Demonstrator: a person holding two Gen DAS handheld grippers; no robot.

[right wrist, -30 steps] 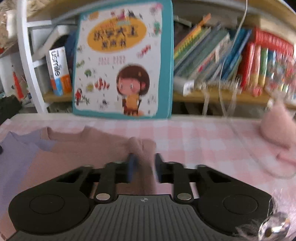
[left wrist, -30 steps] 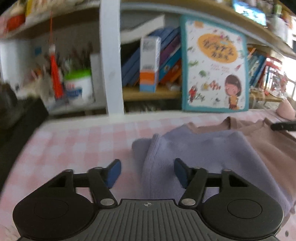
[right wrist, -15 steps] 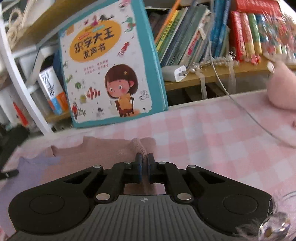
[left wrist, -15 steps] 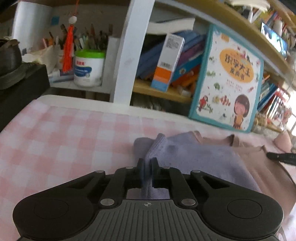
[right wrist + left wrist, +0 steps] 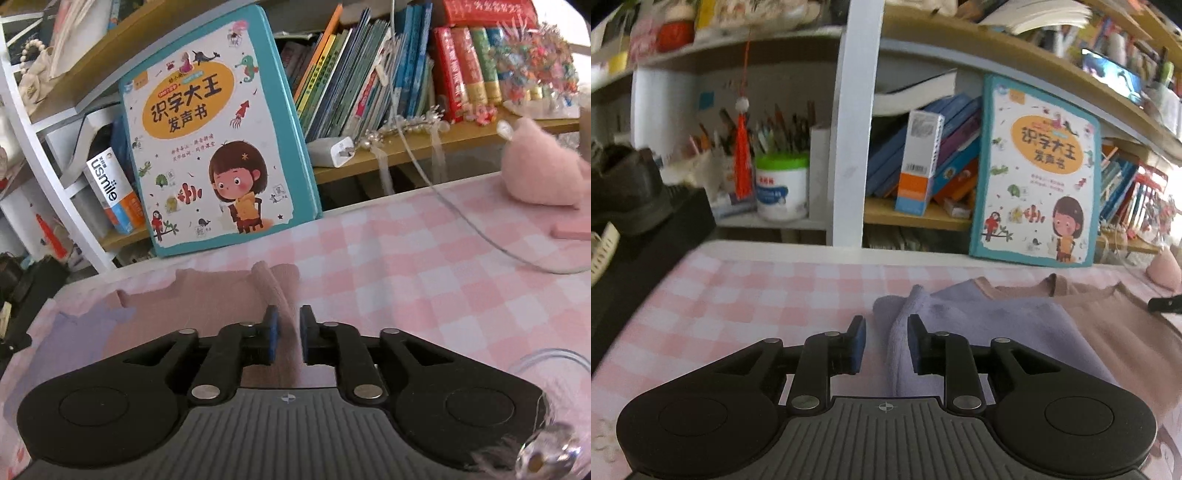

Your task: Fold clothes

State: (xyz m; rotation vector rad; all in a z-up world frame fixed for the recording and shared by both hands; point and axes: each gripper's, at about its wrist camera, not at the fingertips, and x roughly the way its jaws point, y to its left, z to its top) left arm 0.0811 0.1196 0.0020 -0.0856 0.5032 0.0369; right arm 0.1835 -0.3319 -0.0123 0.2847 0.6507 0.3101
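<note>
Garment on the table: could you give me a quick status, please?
Left gripper open, astride purple fold. Right gripper open around pink ridge. Garment flat on checked cloth. Nothing obstructing.

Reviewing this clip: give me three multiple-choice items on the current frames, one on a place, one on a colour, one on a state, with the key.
1. The picture book stands:
A. flat on the cloth
B. propped against the shelf
C. under the garments

2. The garment fold between the left hand-held gripper fingers is:
A. lilac
B. green
C. black

3. The right hand-held gripper is:
A. shut tight on fabric
B. open around a fold
C. away from any cloth

Key: B, it leans upright at the table's back edge; A, the lilac garment; B, a gap shows beside the pink garment fold.
</note>
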